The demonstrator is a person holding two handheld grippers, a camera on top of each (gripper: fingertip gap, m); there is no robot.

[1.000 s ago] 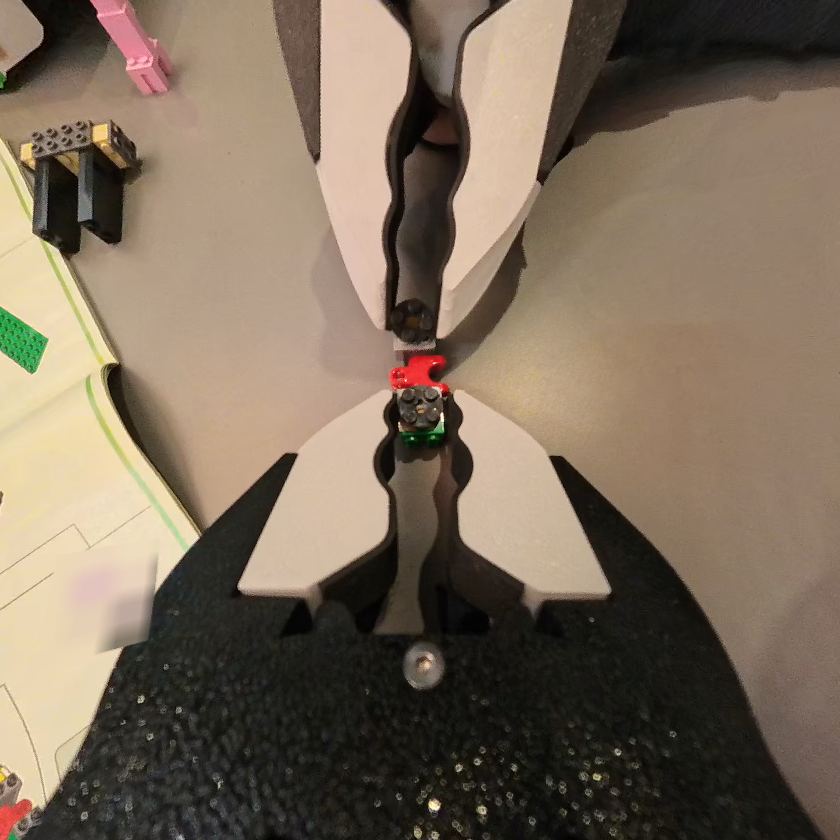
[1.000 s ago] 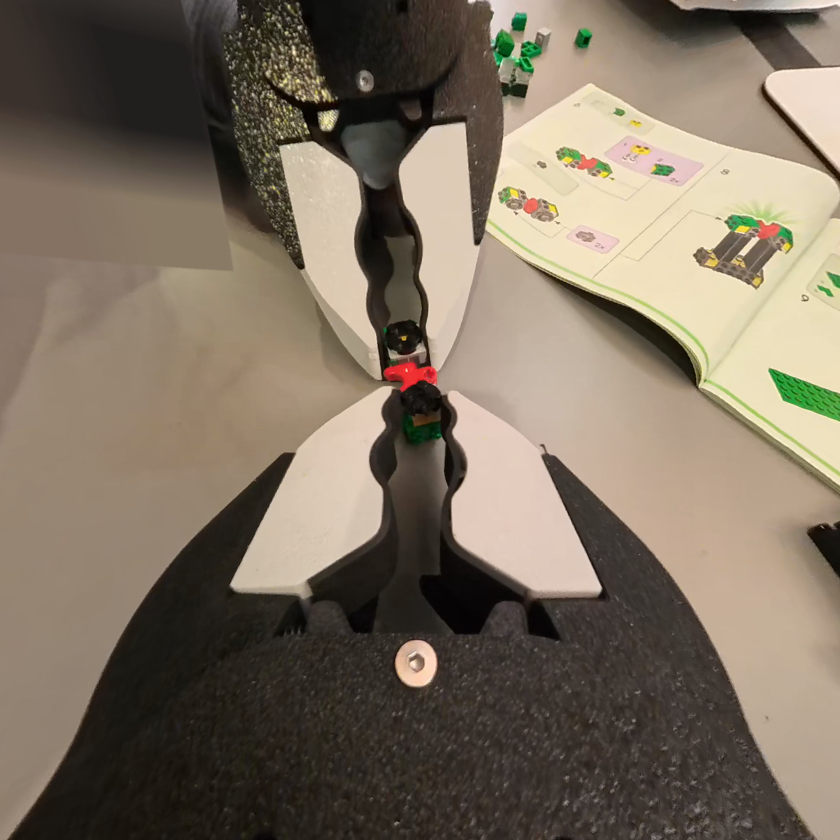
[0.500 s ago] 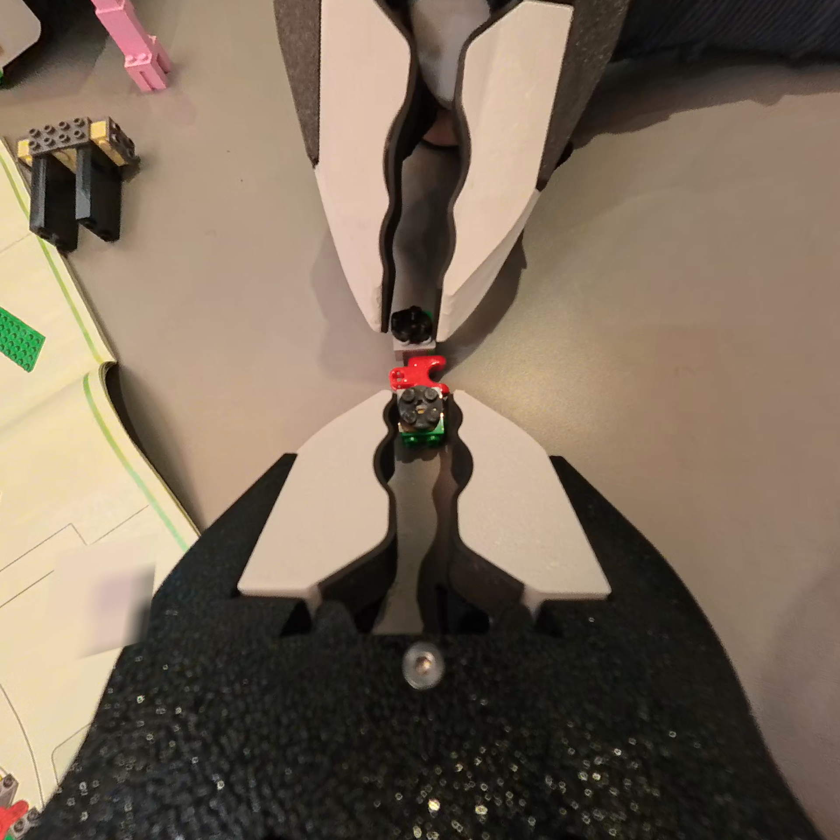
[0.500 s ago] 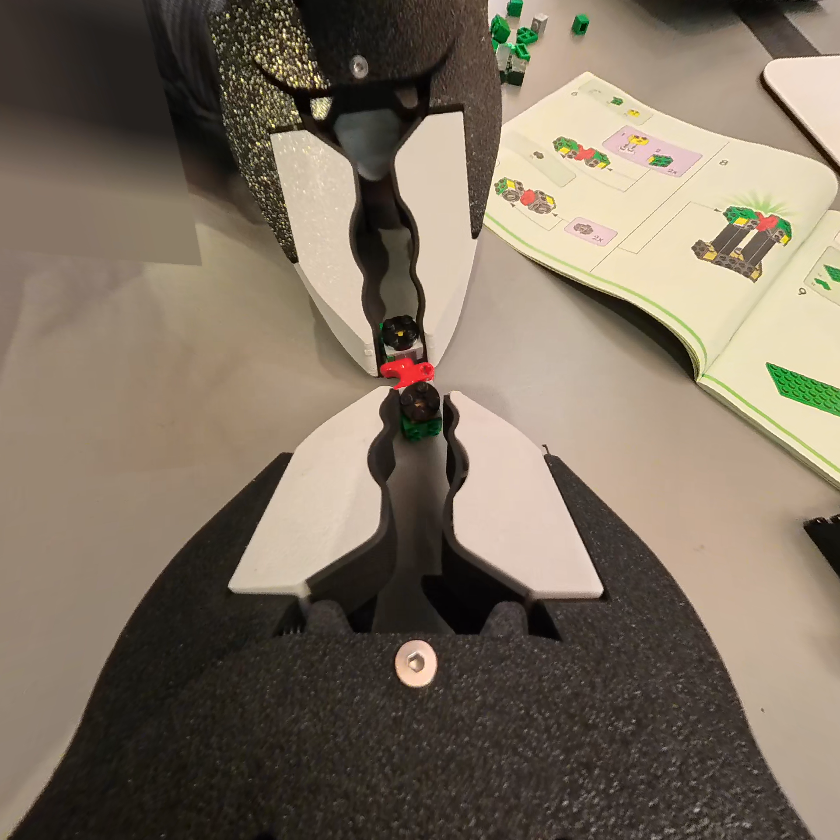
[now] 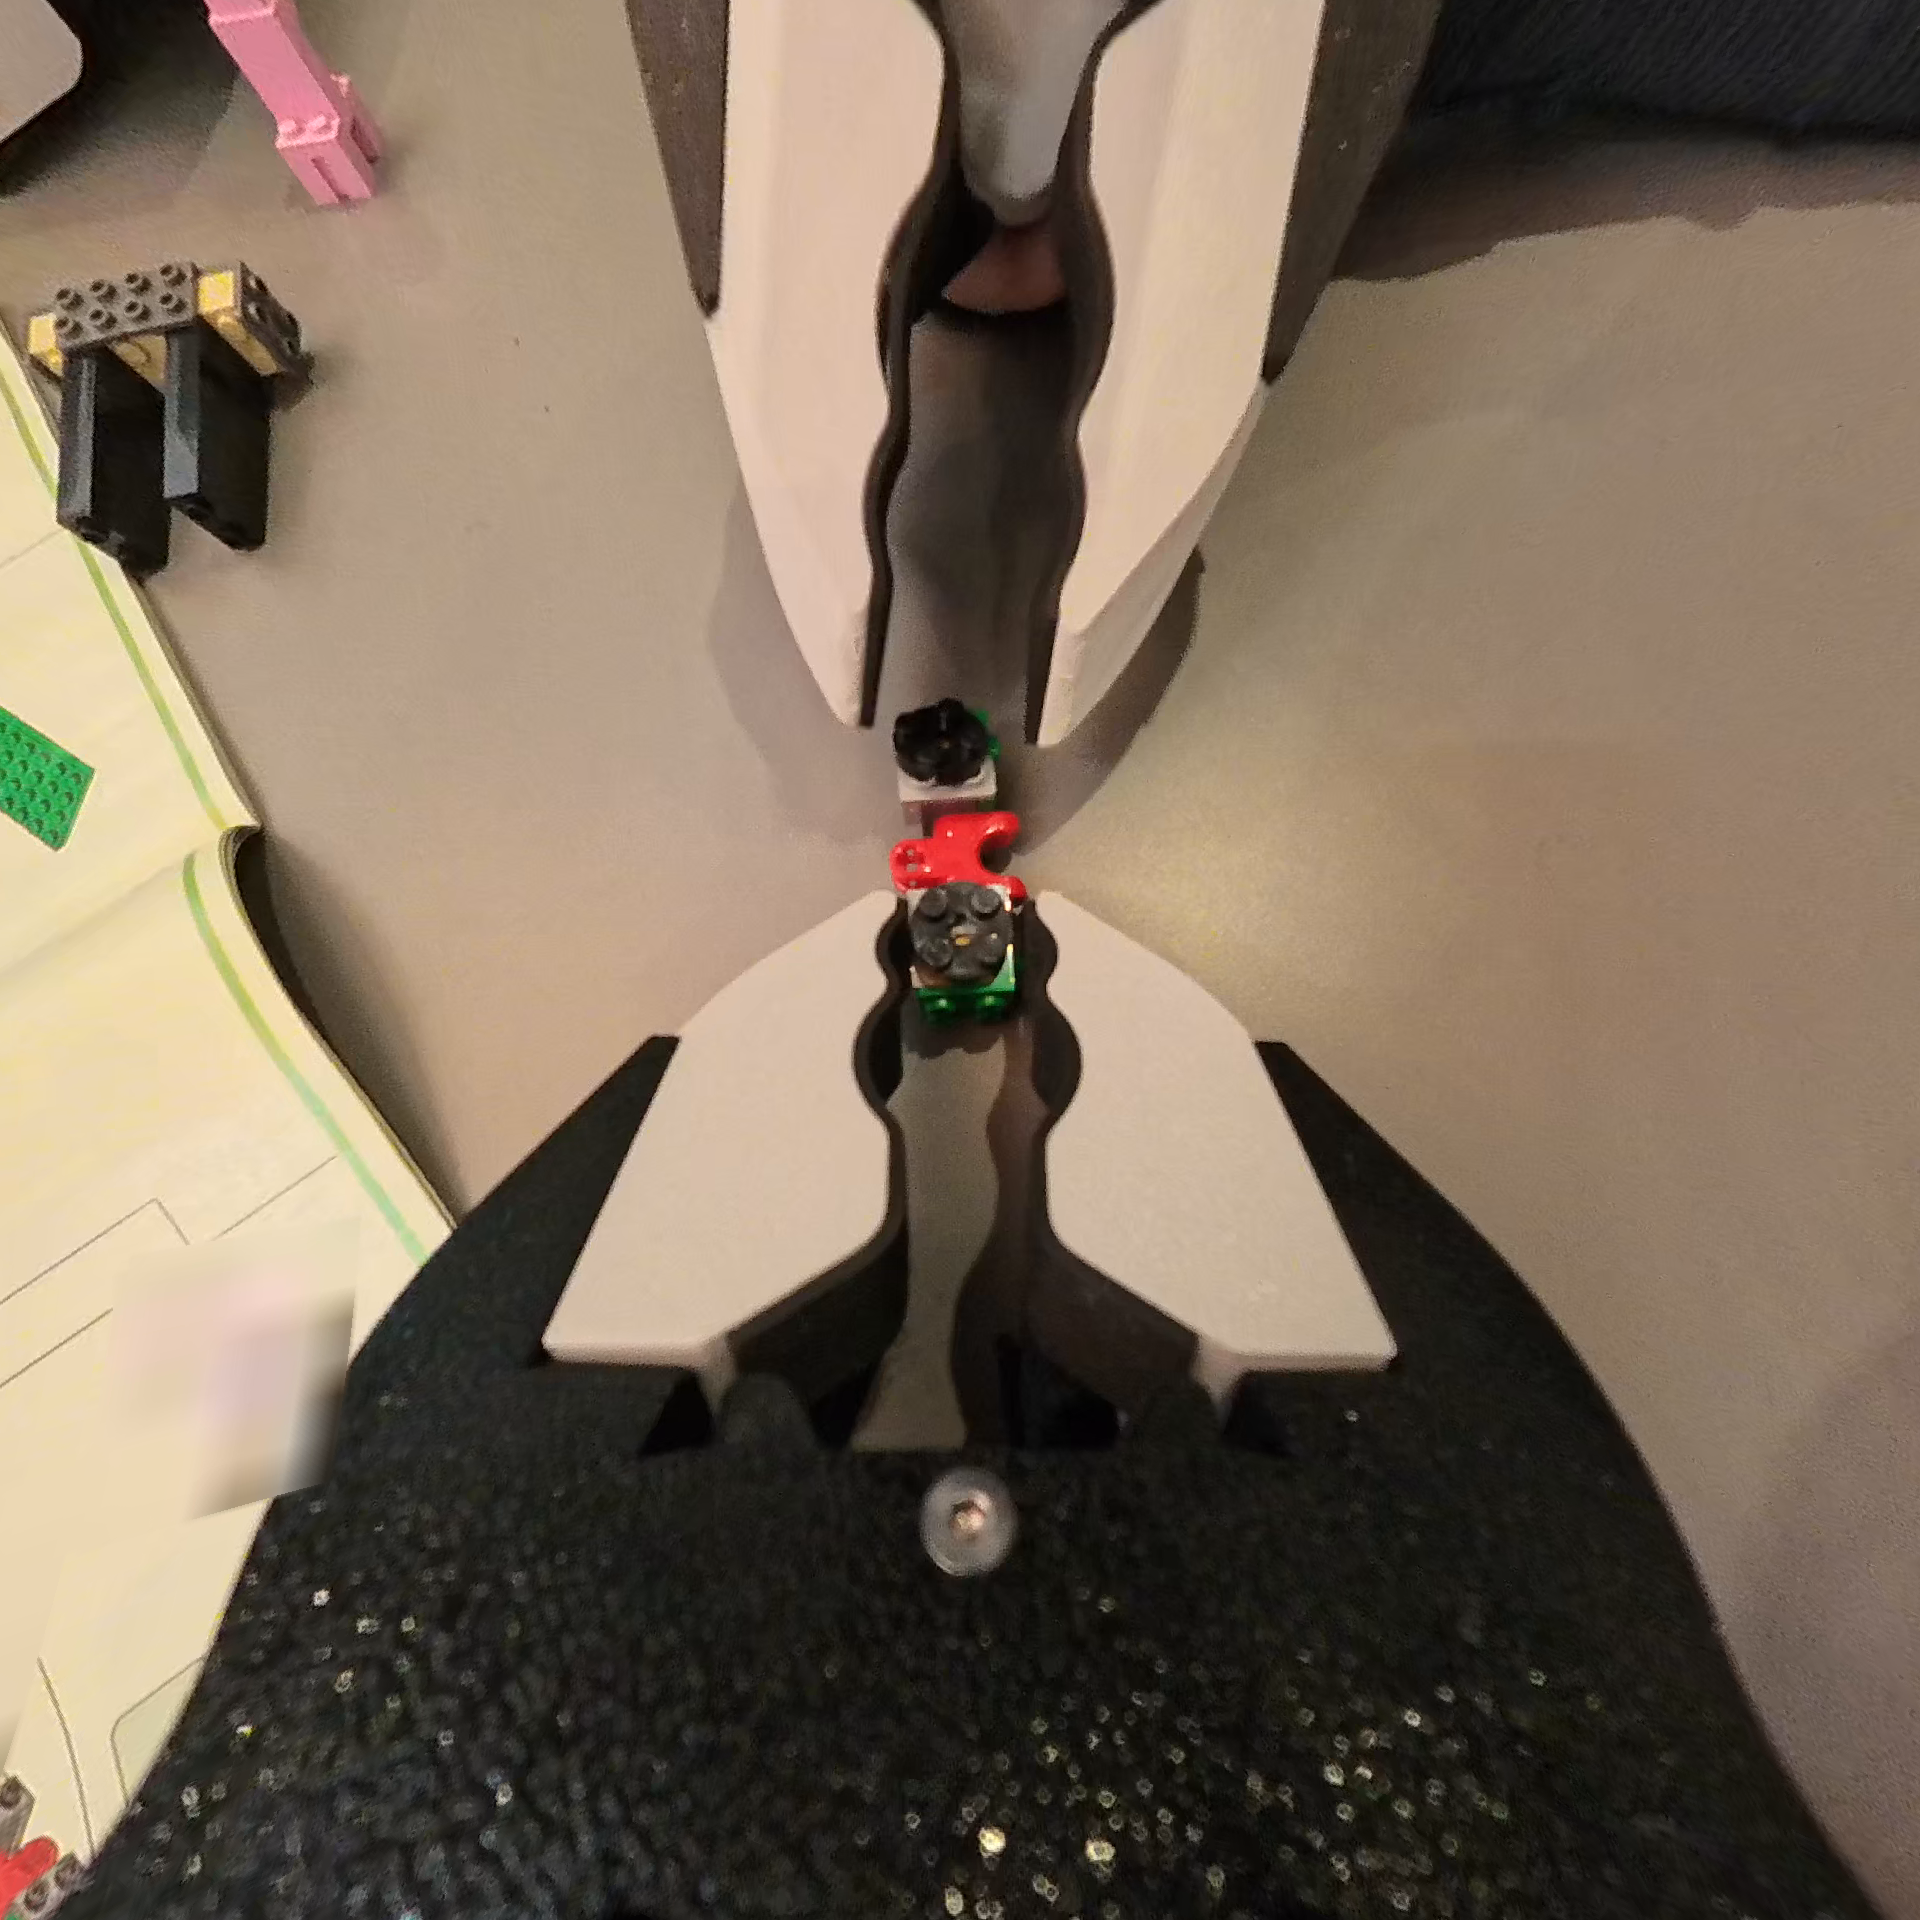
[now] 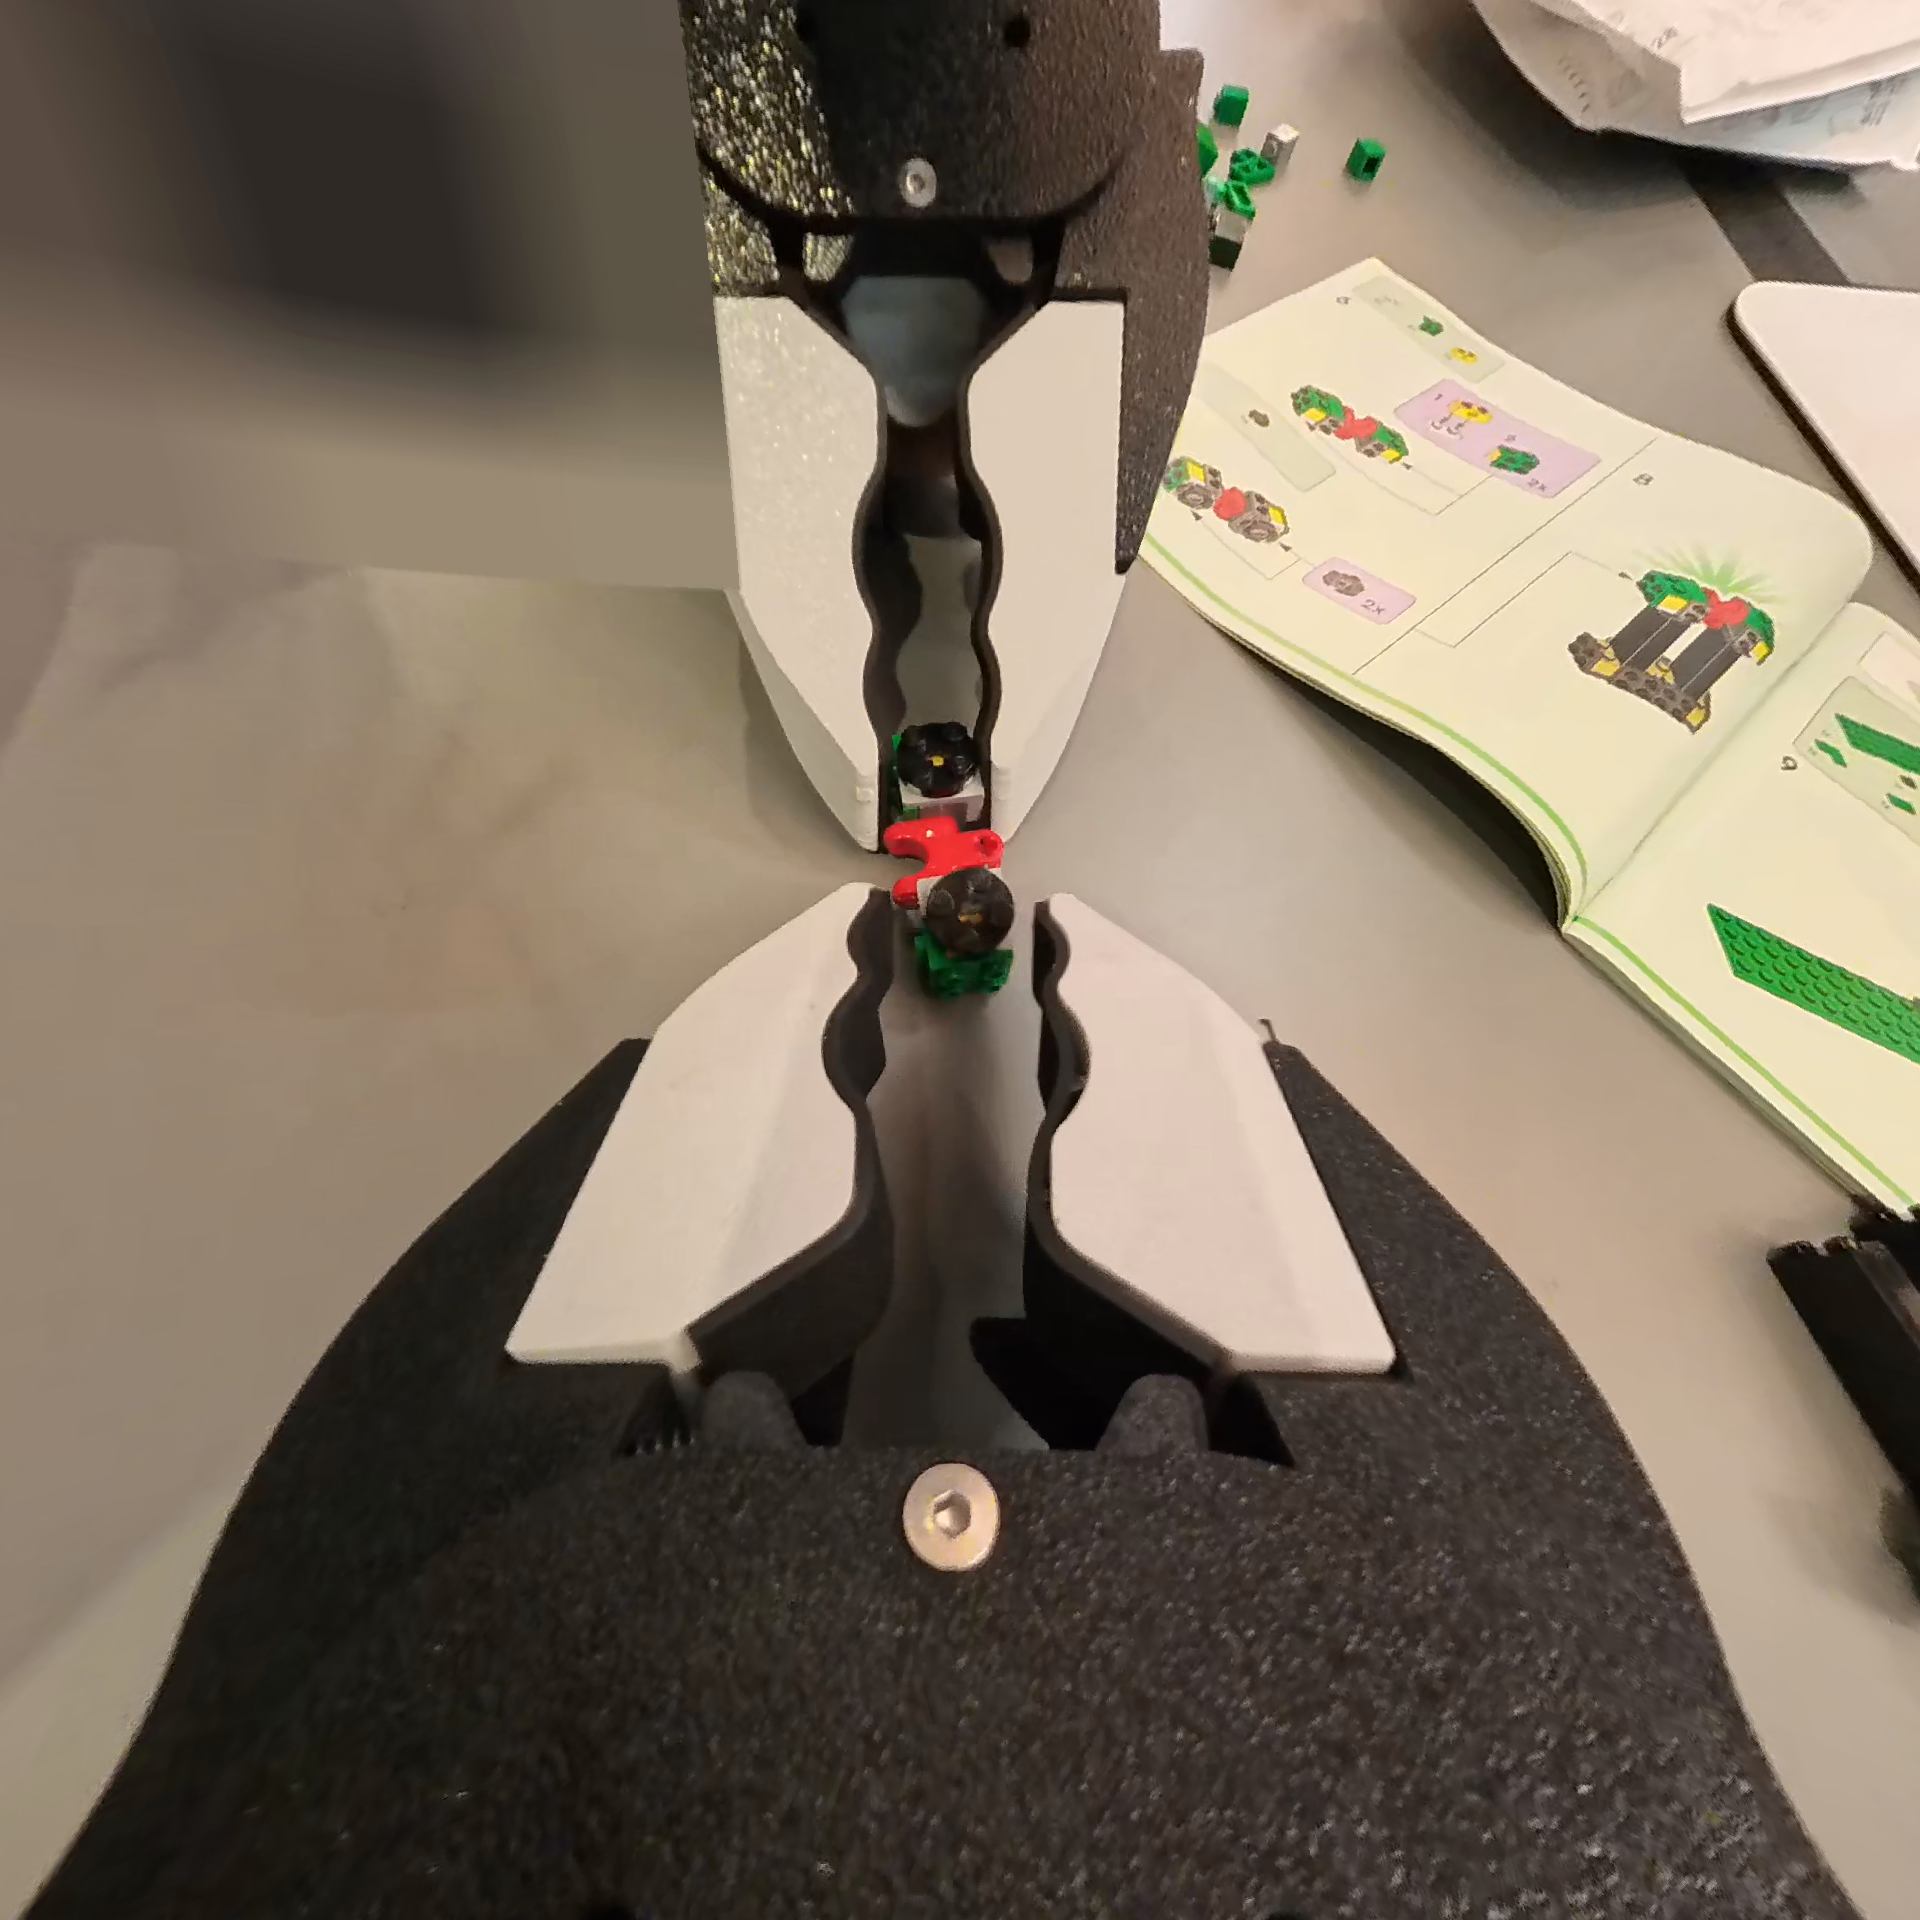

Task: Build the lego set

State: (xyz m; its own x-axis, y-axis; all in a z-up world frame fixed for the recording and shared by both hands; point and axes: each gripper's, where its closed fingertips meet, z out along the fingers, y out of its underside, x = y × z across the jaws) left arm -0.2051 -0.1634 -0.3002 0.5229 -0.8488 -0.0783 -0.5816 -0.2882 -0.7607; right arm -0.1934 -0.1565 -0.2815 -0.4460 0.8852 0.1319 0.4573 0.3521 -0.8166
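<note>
A small lego assembly (image 5: 958, 878) has two black round pieces on grey and green bricks, joined by a red clip piece (image 6: 940, 847). My left gripper (image 5: 961, 935) is shut on one end and holds it above the grey table. It shows opposite in the right wrist view (image 6: 940, 800). My right gripper (image 6: 956, 914) faces it tip to tip. Its jaws stand apart on either side of the other end (image 6: 966, 925) without touching it. In the left wrist view the right gripper (image 5: 945, 727) sits just behind that end.
An open instruction booklet (image 6: 1558, 623) lies beside the grippers (image 5: 104, 935). A black pillar build (image 5: 156, 416) and a pink piece (image 5: 312, 125) lie beyond it. Loose green bricks (image 6: 1247, 156), papers (image 6: 1714, 62), a white board edge (image 6: 1849, 395) and a black piece (image 6: 1860, 1309) are nearby. My left and right fingertips are right by each other.
The right gripper's jaws have opened off the assembly's end and drawn back slightly. The left gripper still holds the assembly in the same place.
</note>
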